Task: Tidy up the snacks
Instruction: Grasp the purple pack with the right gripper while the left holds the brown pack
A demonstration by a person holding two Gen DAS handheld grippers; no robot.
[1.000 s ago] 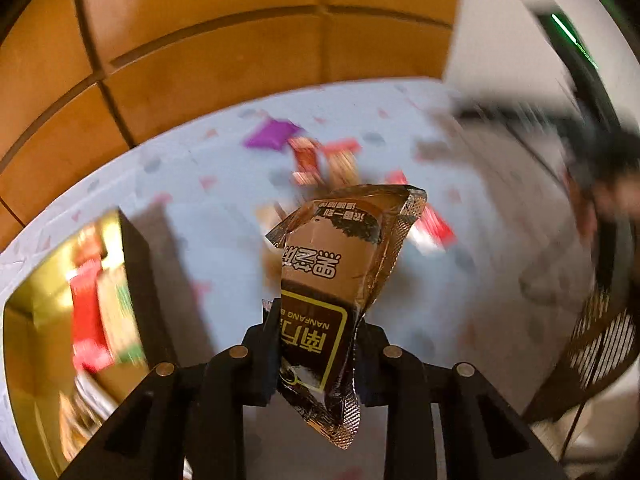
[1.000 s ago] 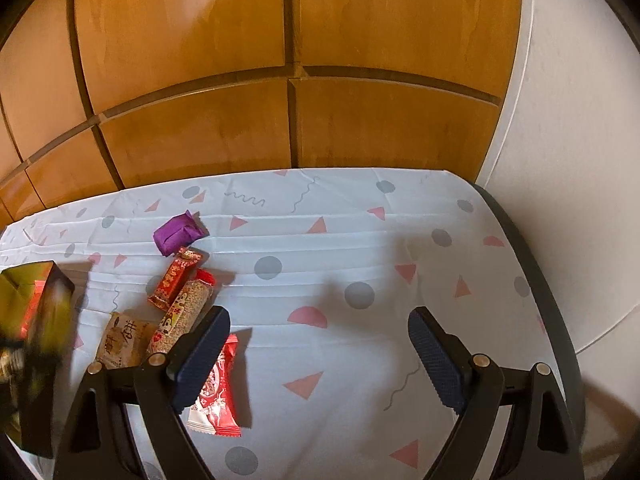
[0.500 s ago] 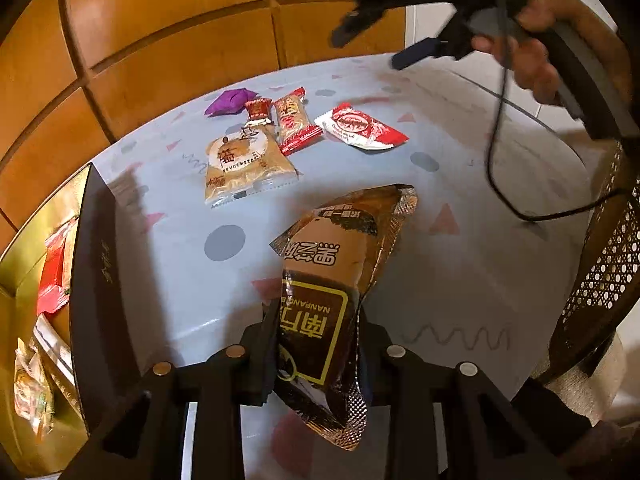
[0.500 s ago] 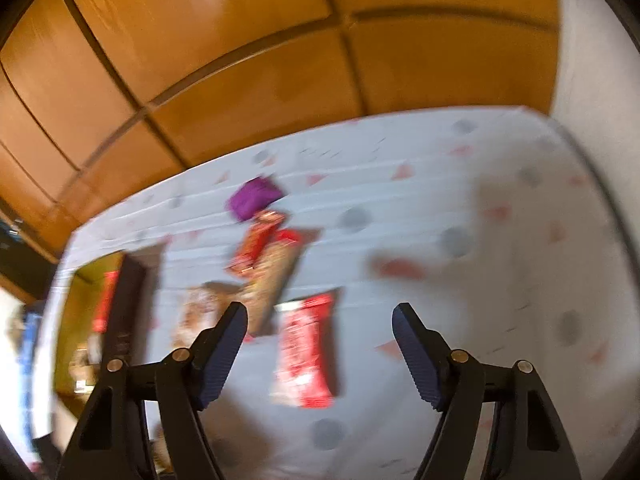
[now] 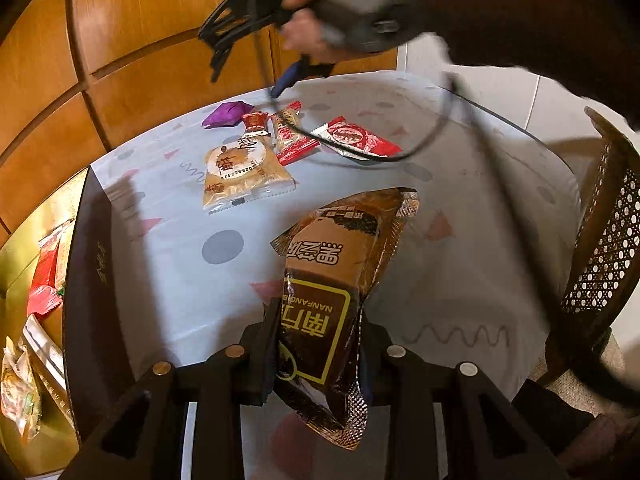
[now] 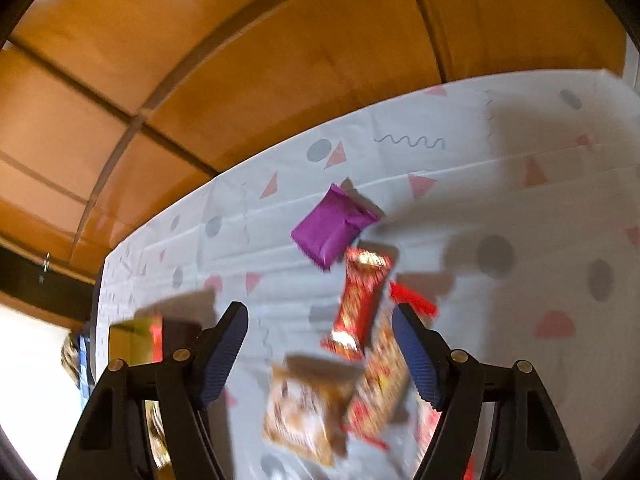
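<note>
The left gripper (image 5: 316,344) is clamping a brown packet (image 5: 340,280) above the table (image 5: 460,280); its long axis is pointing toward 1 o'clock. The right gripper (image 6: 320,348), jaws parted and empty after narrowing, is hovering over the loose snacks (image 6: 362,300). Judged step: transfer to the box (image 5: 86,280) at 9 o'clock, then release.

Left gripper (image 5: 316,344) is pointed steeply down, jaws clamped on a brown packet (image 5: 340,280). Right gripper (image 6: 320,356) is held by a hand (image 5: 320,12) at 12 o'clock in the left wrist view, jaws apart with nothing gripped, having just been closing.
</note>
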